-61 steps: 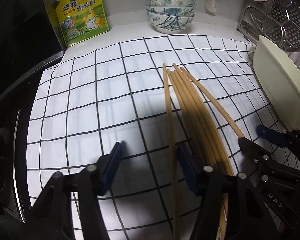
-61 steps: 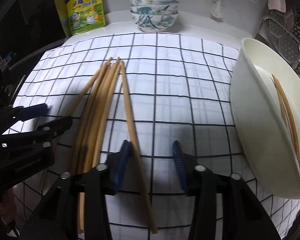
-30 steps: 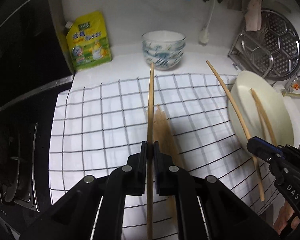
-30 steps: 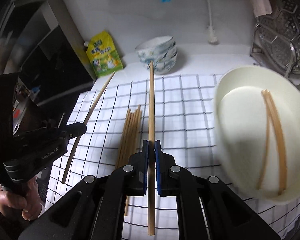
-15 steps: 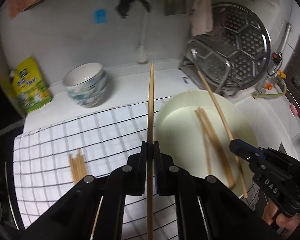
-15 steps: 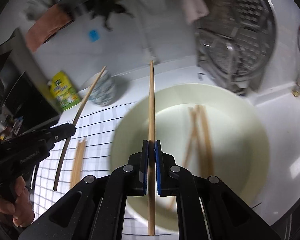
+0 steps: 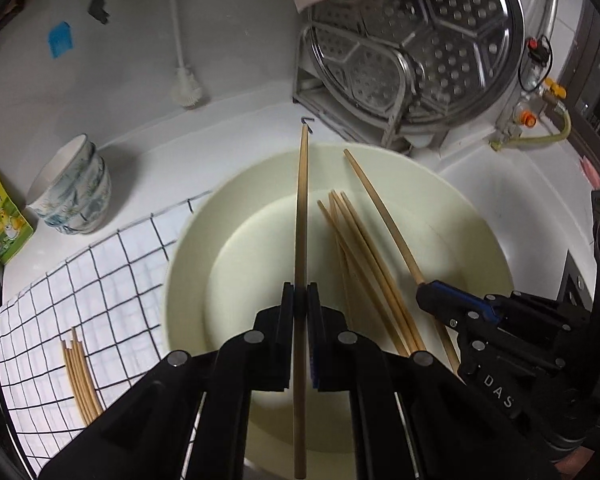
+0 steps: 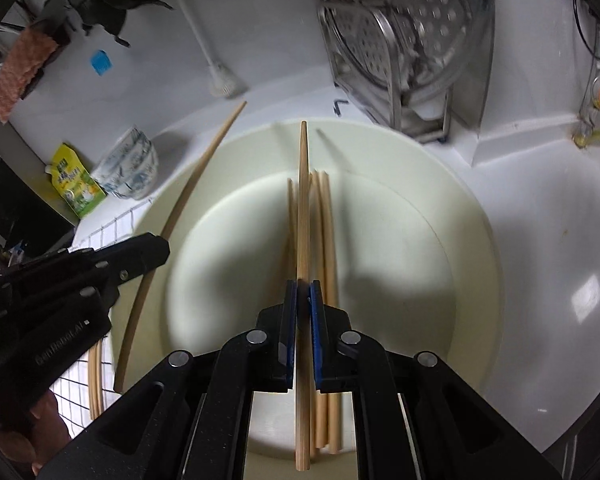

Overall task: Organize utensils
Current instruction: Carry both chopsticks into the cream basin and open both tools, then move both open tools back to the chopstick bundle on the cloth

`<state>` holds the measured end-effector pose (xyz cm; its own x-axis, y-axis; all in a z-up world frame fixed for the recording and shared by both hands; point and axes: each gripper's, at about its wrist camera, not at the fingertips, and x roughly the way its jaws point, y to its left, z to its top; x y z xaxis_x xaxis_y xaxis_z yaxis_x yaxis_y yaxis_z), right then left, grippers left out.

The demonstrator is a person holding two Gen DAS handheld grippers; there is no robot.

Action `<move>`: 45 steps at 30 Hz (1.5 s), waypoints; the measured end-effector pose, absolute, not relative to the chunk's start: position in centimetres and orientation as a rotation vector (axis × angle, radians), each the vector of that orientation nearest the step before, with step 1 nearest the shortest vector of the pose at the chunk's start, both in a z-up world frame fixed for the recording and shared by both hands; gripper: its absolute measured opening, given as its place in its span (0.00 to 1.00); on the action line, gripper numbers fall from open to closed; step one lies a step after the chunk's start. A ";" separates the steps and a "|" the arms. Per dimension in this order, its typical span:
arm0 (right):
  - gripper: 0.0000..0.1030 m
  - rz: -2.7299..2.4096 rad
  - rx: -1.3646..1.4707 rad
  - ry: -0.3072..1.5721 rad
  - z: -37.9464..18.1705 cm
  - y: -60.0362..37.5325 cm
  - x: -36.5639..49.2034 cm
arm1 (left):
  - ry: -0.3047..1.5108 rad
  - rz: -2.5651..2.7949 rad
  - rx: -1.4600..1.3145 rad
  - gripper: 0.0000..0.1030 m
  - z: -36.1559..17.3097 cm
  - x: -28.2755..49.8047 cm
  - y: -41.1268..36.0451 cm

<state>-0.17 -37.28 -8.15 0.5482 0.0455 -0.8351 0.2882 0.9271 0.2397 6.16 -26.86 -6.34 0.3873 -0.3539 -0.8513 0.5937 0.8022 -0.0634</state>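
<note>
Cream basin (image 7: 188,248) on table, loose chopsticks (image 7: 364,264) lying lengthwise inside. Left tool (image 7: 300,300) clamps one chopstick (image 7: 301,200), right tool (image 8: 302,296) another (image 8: 303,200); both point away over the basin.

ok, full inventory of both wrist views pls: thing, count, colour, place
basin: one, cream, on the counter under both grippers
loose chopsticks in basin: about four, wooden, on the basin floor
chopsticks on cloth: a small bundle, wooden, left of the basin
checked cloth: one, white with black lines, left of the basin
bowls: a stack, white and blue, far left by the wall
pouch: one, yellow-green, left of the bowls
steamer tray: one, steel, upright in a rack behind the basin
brush: one, white, against the wall
left gripper: jaws shut on one chopstick
right gripper: jaws shut on one chopstick
</note>
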 end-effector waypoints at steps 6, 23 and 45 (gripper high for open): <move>0.06 -0.139 0.383 1.027 -9.6 -37.5 0.3 | 1.055 -0.616 0.294 0.07 -8.8 6.2 -27.5; 0.15 -0.181 0.385 0.989 -8.8 -37.9 -1.3 | 1.046 -0.568 0.290 0.45 -8.1 5.8 -25.8; 0.25 -0.166 0.346 0.921 -4.6 -32.0 -4.3 | 0.970 -0.542 0.252 0.61 -3.0 2.8 -17.9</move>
